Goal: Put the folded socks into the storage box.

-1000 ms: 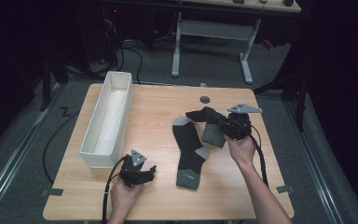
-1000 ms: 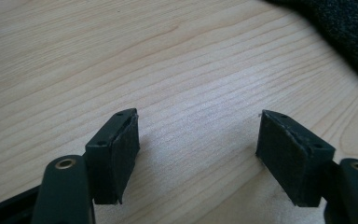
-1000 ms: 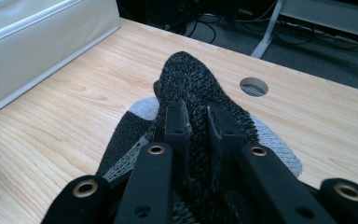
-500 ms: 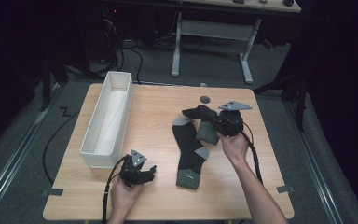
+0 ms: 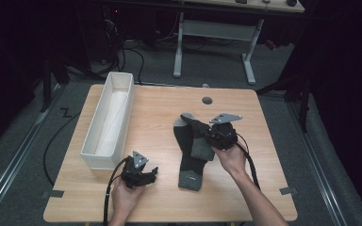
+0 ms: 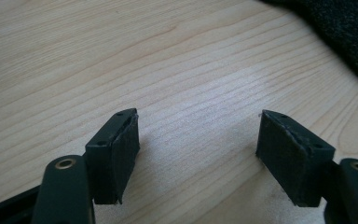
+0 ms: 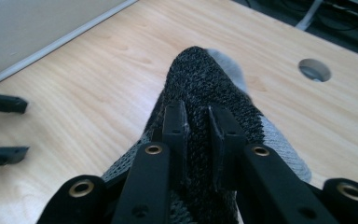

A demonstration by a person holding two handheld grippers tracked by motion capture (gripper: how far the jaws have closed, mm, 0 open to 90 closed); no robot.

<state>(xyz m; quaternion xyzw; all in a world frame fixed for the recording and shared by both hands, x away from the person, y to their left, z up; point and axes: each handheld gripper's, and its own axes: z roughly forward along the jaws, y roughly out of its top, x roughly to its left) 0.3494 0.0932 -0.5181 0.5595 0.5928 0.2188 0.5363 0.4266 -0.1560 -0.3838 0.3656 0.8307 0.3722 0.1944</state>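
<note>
A dark grey sock with light grey toe and heel is pinched between the narrow jaws of my right gripper; they have just been opening slightly, but fabric still sits between the pads. In the high view this sock hangs from the right gripper over a second matching sock, which lies flat on the wooden table. My left gripper rests at the table's front left, apart from the socks. Its jaws stand open over bare wood, with a sock edge at the upper right.
A long white bin stands along the table's left side. A round cable hole sits near the far edge. Cables trail from both grippers toward the person. A desk frame stands beyond the table.
My right hand has carried the held sock leftward and slightly down, over the flat sock. The left hand has stayed still.
</note>
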